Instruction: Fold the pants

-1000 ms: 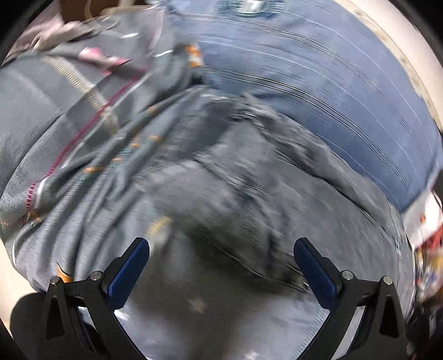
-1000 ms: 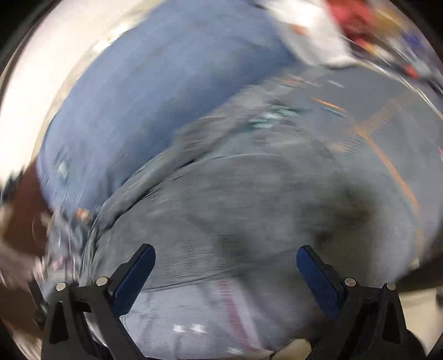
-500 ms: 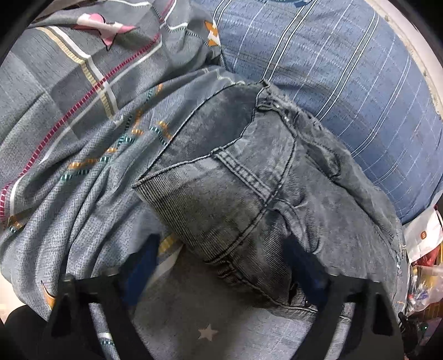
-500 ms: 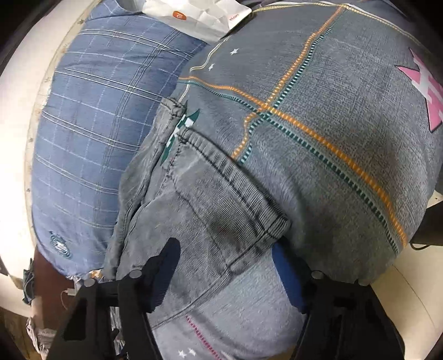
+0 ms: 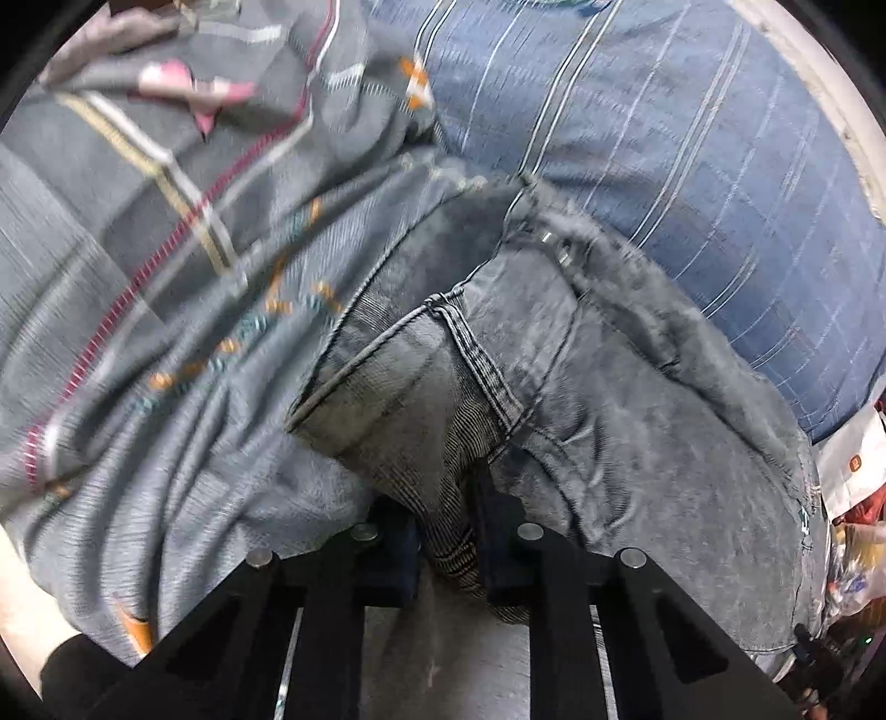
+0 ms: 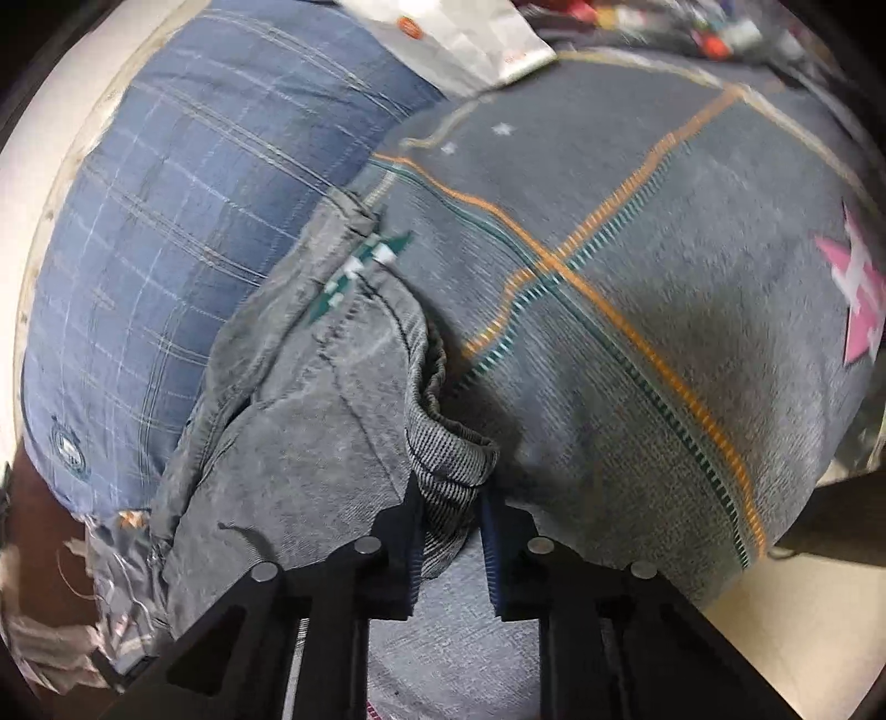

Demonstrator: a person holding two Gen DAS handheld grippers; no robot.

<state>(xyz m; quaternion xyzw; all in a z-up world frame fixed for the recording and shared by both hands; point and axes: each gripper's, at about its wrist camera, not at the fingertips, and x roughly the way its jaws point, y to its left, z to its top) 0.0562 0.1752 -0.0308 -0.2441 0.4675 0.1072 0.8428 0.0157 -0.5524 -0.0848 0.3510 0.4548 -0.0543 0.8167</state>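
Where the grey denim pants point(image 5: 559, 387) lie bunched on the bed, both cuff ends sit at the near edge, one in each gripper. Pants rest on a grey quilt point(image 5: 183, 332) with orange, teal and red stitched lines; their far side runs along a blue plaid pillow point(image 5: 692, 183) and touches it. Fabric is rumpled, a flat-felled seam running up the middle of the left wrist view, small metal rivets showing near the pillow edge.

Left gripper point(image 5: 446, 531): jaws drawn close together, a fold of hem cloth pinched between the blue pads. Hem is turned so the paler ribbed inside faces the camera.

Right gripper point(image 6: 448, 537): jaws likewise clenched on a wad of ribbed hem point(image 6: 451, 459), which bulges up just above the fingers. A loose thread curls off the denim to the left of it.

Right wrist view, outward: a pink star patch point(image 6: 853, 299) on the quilt at far right, small white stars near the top. White paper packaging point(image 6: 465, 33) with orange marks lies at the pillow's far end, overlapping quilt and pillow. Blurred coloured clutter behind it, not identifiable. Pale wall curves past the pillow. Both views show motion blur toward the edges.
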